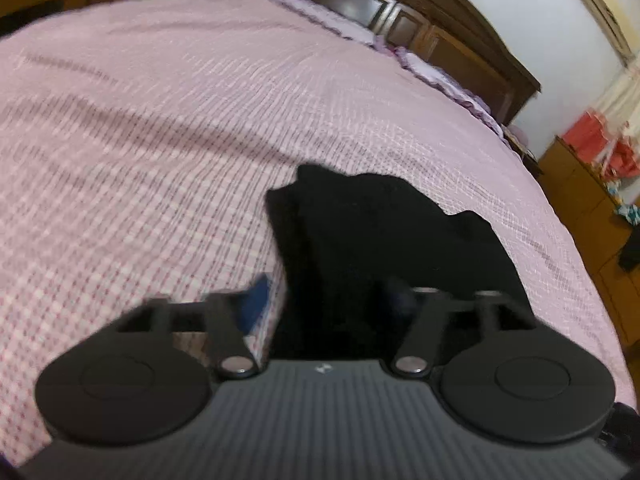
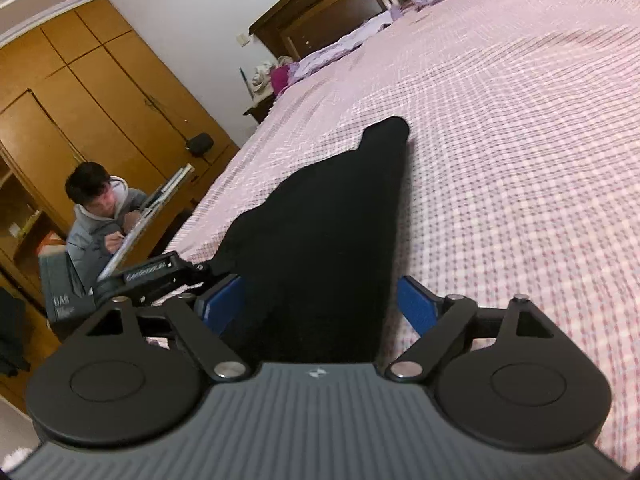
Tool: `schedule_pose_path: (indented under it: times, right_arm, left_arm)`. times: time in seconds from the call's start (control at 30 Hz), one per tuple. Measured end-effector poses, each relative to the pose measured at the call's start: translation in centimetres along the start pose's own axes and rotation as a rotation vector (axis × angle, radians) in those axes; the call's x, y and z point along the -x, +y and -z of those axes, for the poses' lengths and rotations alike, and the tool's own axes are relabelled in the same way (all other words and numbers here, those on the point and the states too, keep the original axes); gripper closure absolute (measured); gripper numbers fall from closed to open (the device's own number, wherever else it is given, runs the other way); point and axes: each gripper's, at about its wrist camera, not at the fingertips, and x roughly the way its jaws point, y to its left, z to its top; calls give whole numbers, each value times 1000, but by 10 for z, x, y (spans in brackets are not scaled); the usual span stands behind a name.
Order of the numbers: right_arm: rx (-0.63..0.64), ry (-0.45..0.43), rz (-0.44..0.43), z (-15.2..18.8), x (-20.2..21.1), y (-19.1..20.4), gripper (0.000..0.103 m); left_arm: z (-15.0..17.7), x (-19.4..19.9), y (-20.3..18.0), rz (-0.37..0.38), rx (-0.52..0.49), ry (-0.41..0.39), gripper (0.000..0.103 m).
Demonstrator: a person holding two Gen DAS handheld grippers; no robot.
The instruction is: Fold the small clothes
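Surface: a bed covered by a pink checked bedspread [image 1: 168,128], lilac pillows [image 1: 304,4] along the far edge beneath a dark wooden headboard [image 1: 432,20]. In the right wrist view, wooden wardrobes [image 2: 92,92] stand at far left and a seated person [image 2: 100,216] writes beside the bed.

Black garment [image 2: 328,240] lies on the bedspread, narrowing toward its far tip. Right gripper [image 2: 320,304]: blue pads [image 2: 416,304] spread apart, released, cloth lying between them. Left gripper [image 1: 324,304]: one blue pad visible at left, the other lost against the dark, blurred cloth; grip state cannot be determined. Garment [image 1: 360,240] runs from its jaws toward the far right.
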Motion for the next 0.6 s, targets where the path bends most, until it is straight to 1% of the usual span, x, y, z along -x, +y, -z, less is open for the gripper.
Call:
schedule_pose_path:
  times: [0.07,0.17,0.27,0.37,0.4,0.47,0.5,0.53,0.57,0.6]
  right_arm:
    - [-14,21,-2,-6,-9,-5,13]
    - [-43,54,0,-9,-25,-15,12]
    - [-93,76,-32,-13,-43,-25,12]
    - [-130,101,-91,-18,-58,-28,12]
    - [-146,109,-100,-21,-62,-28,14]
    - [-162,103,-83,-26,-66,-27,33]
    - [-155,104,-61,-30,-66,-26,56]
    - [-140,108,-37,-35,-66,-25,61]
    - [-137,104,-38,-38,-63,-23,63]
    - [-134,95,-49,-42,-56,-20,65]
  left_arm:
    - [4,0,3,33,40,25,32]
    - [11,-4,3,86,66,66,32]
    - [18,-8,0,163,82,113,32]
    - [22,-10,-4,169,81,103,33]
    - [22,-10,-3,168,92,101,35]
    - [21,-11,-2,165,125,108,54]
    - [20,-9,0,177,148,112,58]
    - [17,-8,2,188,169,110,64]
    - [15,-5,3,204,188,108,67]
    - [13,-1,2,222,198,105,68]
